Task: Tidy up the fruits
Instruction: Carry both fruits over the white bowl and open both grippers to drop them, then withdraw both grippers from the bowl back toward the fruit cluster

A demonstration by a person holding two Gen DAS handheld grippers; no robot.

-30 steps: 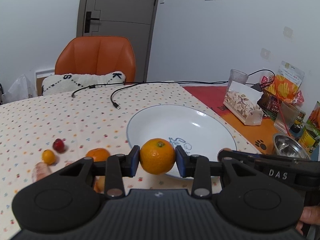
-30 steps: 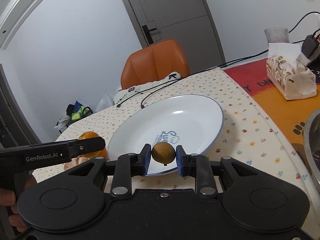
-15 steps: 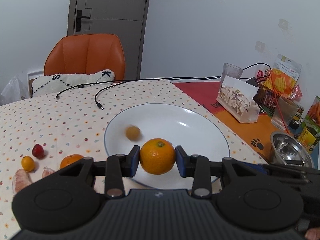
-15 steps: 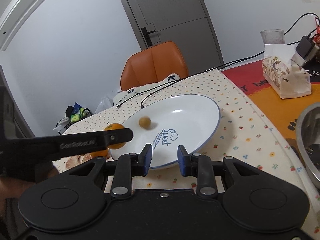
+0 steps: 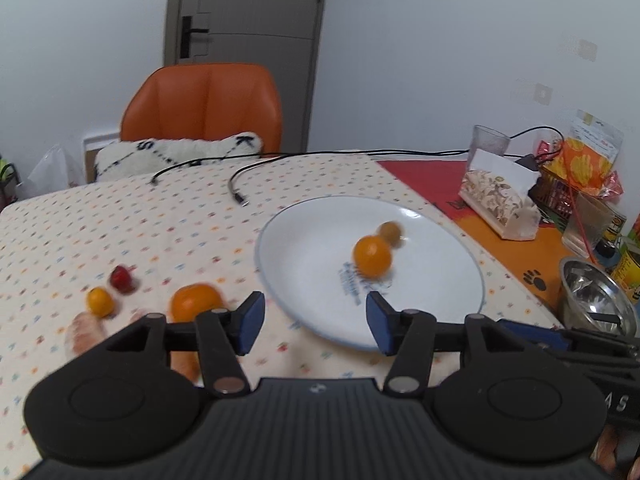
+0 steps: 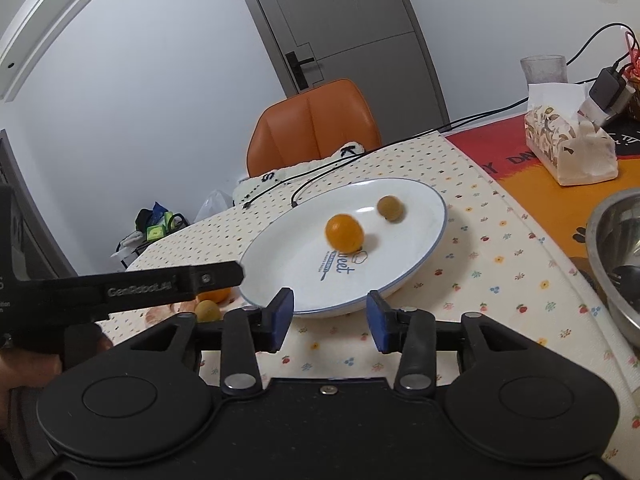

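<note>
A white plate (image 5: 304, 240) (image 6: 416, 208) lies on the dotted tablecloth. On it sit an orange (image 5: 372, 257) (image 6: 345, 232) and a small brownish-yellow fruit (image 5: 390, 233) (image 6: 390, 208), both blurred. My left gripper (image 5: 315, 322) is open and empty just short of the plate's near rim. My right gripper (image 6: 329, 316) is open and empty too, at the plate's near edge. Left of the plate lie another orange (image 5: 195, 302), a small yellow fruit (image 5: 100, 301) and a red fruit (image 5: 121, 279). Pale pinkish items (image 5: 85, 334) lie near them.
A patterned tissue box (image 5: 500, 204) (image 6: 570, 148), a glass (image 5: 489, 145) and snack packets (image 5: 588, 160) stand at the right. A steel bowl (image 5: 596, 300) (image 6: 616, 248) sits near the right edge. Cables (image 5: 240, 192) cross the far side. An orange chair (image 5: 202, 106) is behind the table.
My left gripper opened and let go of the orange, which now rolls on the plate beside the small fruit. The right gripper stays open and has drawn back slightly.
</note>
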